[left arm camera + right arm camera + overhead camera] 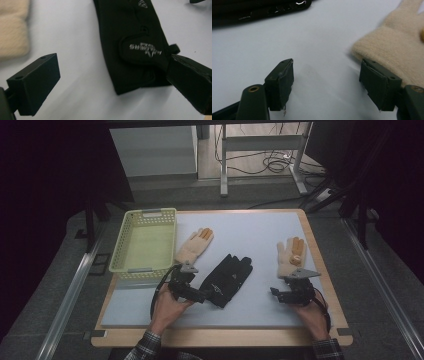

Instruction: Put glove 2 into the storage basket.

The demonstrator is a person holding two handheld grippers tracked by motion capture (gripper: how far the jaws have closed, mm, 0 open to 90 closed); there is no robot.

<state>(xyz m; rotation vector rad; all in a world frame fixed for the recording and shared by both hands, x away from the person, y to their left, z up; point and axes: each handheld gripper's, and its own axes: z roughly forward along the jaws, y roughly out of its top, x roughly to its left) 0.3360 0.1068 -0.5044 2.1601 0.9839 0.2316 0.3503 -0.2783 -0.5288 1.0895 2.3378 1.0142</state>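
A black glove (228,278) lies flat in the middle of the pale table mat. Its cuff (135,57), with a white logo, sits between the open jaws of my left gripper (202,295) (113,82). Two cream gloves with orange fingertips lie on the mat: one (194,245) beside the basket, the other (290,256) at the right. My right gripper (276,294) (327,82) is open low over the mat, and its right jaw is at the cuff of the right cream glove (397,47). Nothing is held.
A pale green plastic basket (123,247) stands at the table's left edge with nothing in it. The mat (250,227) lies on a wooden tabletop (330,285). Cables and a metal frame are on the floor beyond the far edge.
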